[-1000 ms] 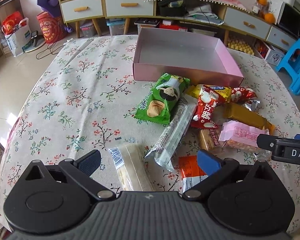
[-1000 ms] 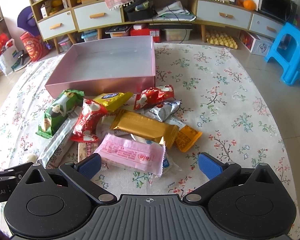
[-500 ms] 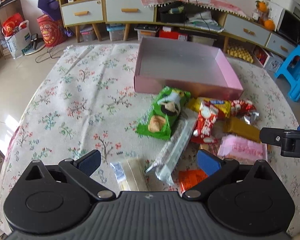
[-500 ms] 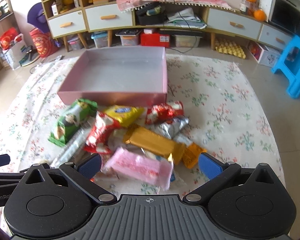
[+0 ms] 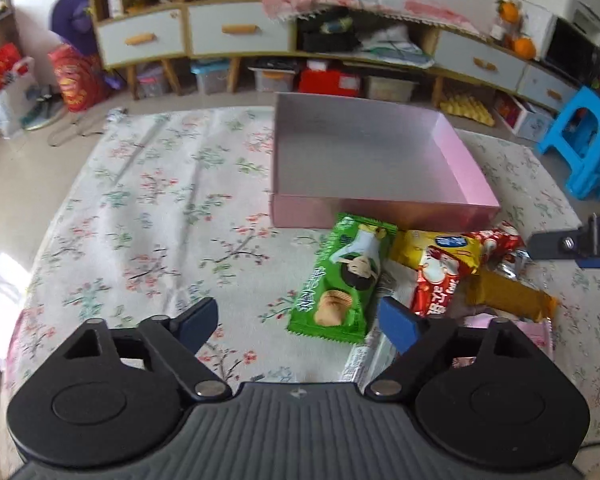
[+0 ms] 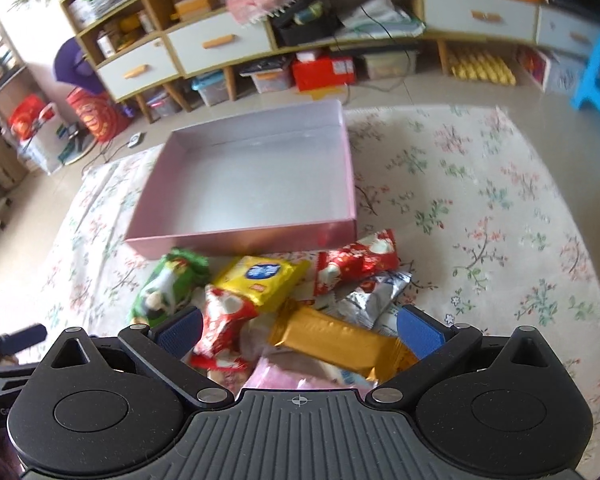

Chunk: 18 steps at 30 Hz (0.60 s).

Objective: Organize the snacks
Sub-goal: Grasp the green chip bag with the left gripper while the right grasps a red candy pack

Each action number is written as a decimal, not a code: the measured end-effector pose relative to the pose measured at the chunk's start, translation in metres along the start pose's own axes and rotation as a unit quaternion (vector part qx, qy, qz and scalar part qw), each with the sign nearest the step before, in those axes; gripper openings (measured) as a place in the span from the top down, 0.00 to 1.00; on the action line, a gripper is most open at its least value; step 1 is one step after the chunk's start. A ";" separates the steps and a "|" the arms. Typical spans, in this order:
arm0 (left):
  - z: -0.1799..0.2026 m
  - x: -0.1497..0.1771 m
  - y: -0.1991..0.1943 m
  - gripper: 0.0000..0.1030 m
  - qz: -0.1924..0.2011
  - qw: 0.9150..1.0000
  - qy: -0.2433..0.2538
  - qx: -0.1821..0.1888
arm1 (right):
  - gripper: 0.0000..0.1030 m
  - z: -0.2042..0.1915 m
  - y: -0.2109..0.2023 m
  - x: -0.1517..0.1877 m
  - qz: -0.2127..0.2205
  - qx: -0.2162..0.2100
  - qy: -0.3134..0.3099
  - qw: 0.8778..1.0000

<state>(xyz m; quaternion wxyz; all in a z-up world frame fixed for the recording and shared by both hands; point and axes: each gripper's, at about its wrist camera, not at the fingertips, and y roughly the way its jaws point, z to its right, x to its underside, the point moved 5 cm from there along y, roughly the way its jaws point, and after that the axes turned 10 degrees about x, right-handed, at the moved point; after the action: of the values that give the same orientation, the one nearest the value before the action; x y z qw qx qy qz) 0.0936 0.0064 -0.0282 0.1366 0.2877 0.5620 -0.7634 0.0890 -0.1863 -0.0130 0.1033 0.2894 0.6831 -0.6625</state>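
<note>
Your left gripper (image 5: 300, 322) is spread wide with nothing between its blue pads, and so is your right gripper (image 6: 300, 332). Both have lifted and pushed forward since a second ago: the clear-wrapped white snack and the orange packet that lay right under the left fingers then have dropped out of the left view. The pink packet (image 6: 284, 376), which lay whole ahead of the right gripper, is now mostly tucked under its body.

Just past the left fingers lies the green biscuit pack (image 5: 342, 280), its far end close to the pink box (image 5: 380, 216). Beside it to the right, the red packet (image 5: 438, 284) overlaps the yellow packet (image 5: 440, 246), with the gold bar (image 5: 508, 294) further right.

From your right view, the gold bar (image 6: 340, 340) runs across between the spread fingers, with the red packet (image 6: 224, 328) at the left pad. Only this view shows the silver packet (image 6: 376, 294) and the whole second red packet (image 6: 356, 262) lying near the box's front wall (image 6: 240, 240). Only the left view shows your right gripper's tip (image 5: 572, 242) over the pile's right edge, and the blue stool (image 5: 588, 140) sharply. Beyond everything, the box sits on the floral tablecloth (image 5: 160, 208) with no snacks inside.
</note>
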 end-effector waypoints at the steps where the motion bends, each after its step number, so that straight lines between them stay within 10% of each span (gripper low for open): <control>1: -0.003 -0.002 0.003 0.20 0.003 1.000 -0.003 0.007 | 0.00 0.004 0.004 -0.003 -0.001 -0.002 0.010 1.000; 18: -0.003 -0.014 0.055 0.50 -0.029 0.992 -0.060 0.104 | 0.40 0.045 0.073 -0.022 -0.036 -0.012 0.112 0.993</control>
<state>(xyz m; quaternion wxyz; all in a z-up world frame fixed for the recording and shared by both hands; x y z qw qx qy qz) 0.1352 -0.0104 -0.0633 0.1172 0.2378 0.4783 -0.8373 0.1345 -0.2381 -0.0677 0.0059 0.3360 0.7081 -0.6211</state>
